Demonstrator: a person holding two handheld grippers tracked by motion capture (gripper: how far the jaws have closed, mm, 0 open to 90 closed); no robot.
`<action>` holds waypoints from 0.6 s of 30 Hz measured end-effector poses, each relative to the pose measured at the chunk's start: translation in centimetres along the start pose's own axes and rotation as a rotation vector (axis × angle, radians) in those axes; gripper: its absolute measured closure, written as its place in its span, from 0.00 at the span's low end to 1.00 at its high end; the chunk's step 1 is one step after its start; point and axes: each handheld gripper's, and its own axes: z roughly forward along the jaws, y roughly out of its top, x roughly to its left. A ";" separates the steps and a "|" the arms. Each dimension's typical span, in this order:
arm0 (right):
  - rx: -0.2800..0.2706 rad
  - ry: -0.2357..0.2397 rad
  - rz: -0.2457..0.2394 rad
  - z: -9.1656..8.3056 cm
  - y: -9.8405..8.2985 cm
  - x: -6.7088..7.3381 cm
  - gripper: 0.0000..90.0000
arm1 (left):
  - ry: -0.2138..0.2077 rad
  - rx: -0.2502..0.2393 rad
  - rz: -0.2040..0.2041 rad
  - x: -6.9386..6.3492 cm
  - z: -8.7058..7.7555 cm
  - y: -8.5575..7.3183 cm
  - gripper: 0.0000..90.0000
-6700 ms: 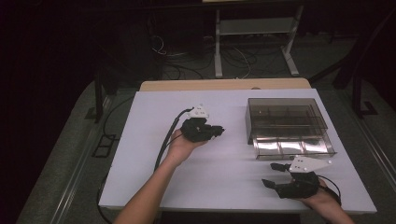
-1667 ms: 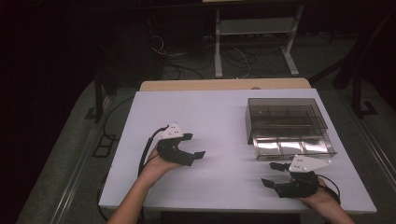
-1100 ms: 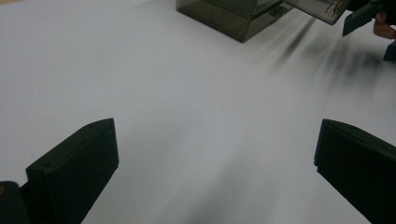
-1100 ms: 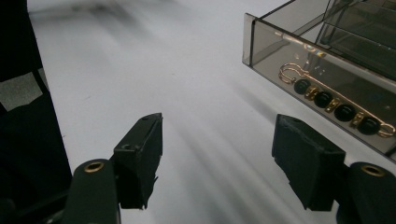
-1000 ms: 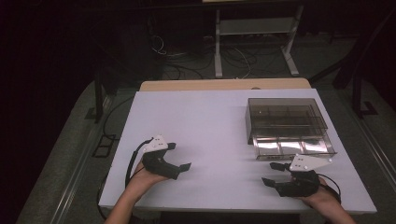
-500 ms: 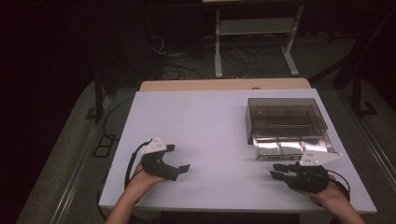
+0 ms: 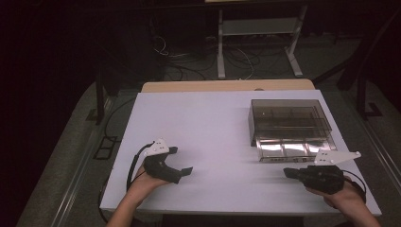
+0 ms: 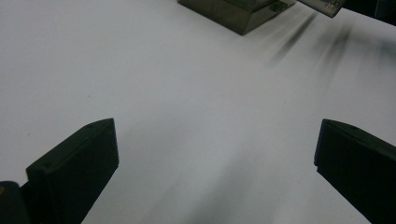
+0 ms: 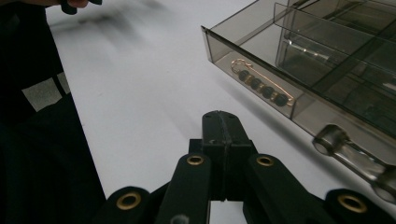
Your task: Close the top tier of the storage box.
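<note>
A smoky clear drawer box [image 7: 288, 120] stands at the table's right, its front drawer [image 7: 293, 149] pulled out toward me. In the right gripper view that drawer [image 9: 261, 100] holds a gold pin with dark beads [image 9: 259, 85]. My right gripper [image 7: 287, 173] lies low in front of the drawer and points left. Its jaws [image 9: 224, 122] have just been closing and now meet with nothing between them. My left gripper [image 7: 181, 161] rests at the front left. In its own view it [image 8: 217, 133] stands wide open over bare white table.
The white table [image 7: 213, 118] has bare room between the two hands. The box's corner [image 8: 238, 11] shows far off in the left gripper view. A round drawer handle [image 9: 348, 154] sticks out near my right jaws. Cables and a metal stand [image 7: 257, 28] lie on the floor behind.
The left hand came from the table's middle to the front left, then stayed. The right gripper shifted slightly right and its jaws closed, empty.
</note>
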 end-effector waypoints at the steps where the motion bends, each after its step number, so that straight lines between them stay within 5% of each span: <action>1: 0.000 -0.002 0.002 -0.2 0.0 -0.1 0.99 | -0.001 0.000 0.000 0.0 0.0 0.0 0.00; 18: -0.007 -0.062 0.031 -2.6 -0.3 -1.4 0.99 | 0.002 0.005 0.002 0.1 0.0 0.0 0.00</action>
